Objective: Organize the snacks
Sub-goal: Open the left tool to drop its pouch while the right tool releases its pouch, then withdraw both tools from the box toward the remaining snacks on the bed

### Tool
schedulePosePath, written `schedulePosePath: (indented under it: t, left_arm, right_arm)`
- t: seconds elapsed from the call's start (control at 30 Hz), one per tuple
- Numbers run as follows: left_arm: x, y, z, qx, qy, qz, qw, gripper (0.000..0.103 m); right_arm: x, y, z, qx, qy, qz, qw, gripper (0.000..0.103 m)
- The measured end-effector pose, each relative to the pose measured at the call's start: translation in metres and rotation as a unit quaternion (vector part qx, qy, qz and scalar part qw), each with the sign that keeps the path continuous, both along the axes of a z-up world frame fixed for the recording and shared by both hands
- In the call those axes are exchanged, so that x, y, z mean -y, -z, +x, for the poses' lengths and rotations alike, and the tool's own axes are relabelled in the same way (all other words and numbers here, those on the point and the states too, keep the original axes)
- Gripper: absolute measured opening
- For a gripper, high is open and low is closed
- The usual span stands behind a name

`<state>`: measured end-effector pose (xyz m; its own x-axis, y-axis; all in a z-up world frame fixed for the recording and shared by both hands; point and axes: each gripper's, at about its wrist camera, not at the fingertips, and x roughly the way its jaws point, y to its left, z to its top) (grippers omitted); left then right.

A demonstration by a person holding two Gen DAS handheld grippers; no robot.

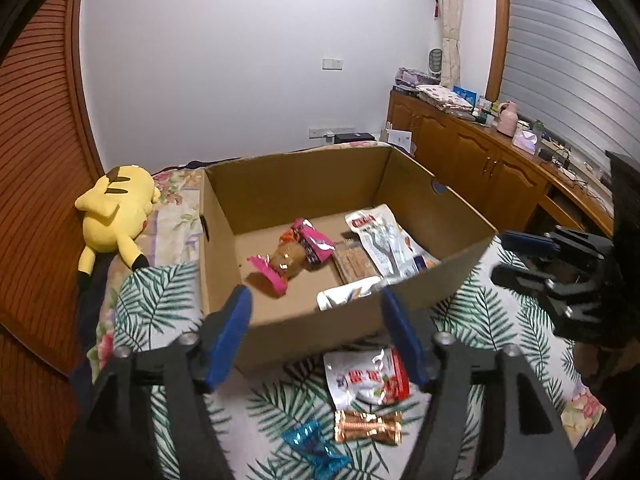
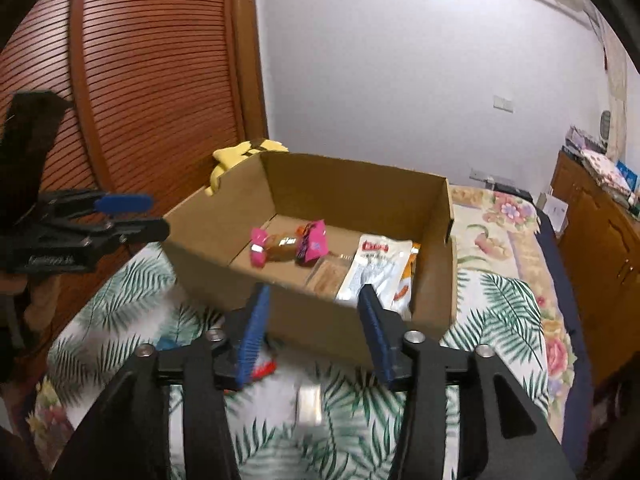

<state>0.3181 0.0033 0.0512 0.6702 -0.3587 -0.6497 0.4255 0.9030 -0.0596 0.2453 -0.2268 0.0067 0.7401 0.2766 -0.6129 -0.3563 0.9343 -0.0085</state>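
Both hand-held grippers, left and right, are hanging open and empty before the cardboard box already holding snacks, so next likely comes picking the white-and-red packet off the bed.

A yellow plush toy lies face down on the bed, near a slatted wooden door. The bed wears a palm-leaf cover over a floral sheet. Along the right wall a wooden cabinet carries folded cloth, a pink jug and small clutter. A white wall stands behind.
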Motion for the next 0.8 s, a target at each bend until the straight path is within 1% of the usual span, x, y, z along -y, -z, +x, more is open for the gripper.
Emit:
schedulePosePath:
  t: [0.07,0.17,0.23,0.3,0.6,0.8]
  left_arm:
    - [0.000,0.005,-0.011,0.004,0.007,0.003,1.0000,0.073]
    - [0.002,0.013,-0.026,0.004,0.012,0.009,0.9999,0.073]
    - [0.002,0.018,-0.033,0.003,0.011,0.010,0.9999,0.073]
    - [0.002,0.025,-0.040,-0.002,0.014,0.008,0.9999,0.073]
    - [-0.004,0.066,-0.054,-0.062,0.005,0.004,0.9980,0.073]
    - [-0.010,0.093,-0.048,-0.098,-0.028,0.026,0.9944,0.073]
  right_arm:
    - [-0.002,0.007,-0.011,-0.010,-0.009,-0.001,1.000,0.053]
    - [-0.004,0.022,-0.021,-0.022,-0.010,-0.013,1.000,0.059]
    - [-0.005,0.032,-0.023,-0.031,-0.011,-0.021,0.999,0.061]
    - [-0.005,0.043,-0.022,-0.045,-0.007,-0.023,0.999,0.062]
    - [-0.009,0.090,-0.008,-0.108,-0.010,-0.034,0.994,0.061]
    - [-0.008,0.109,0.003,-0.123,-0.004,-0.038,0.992,0.060]
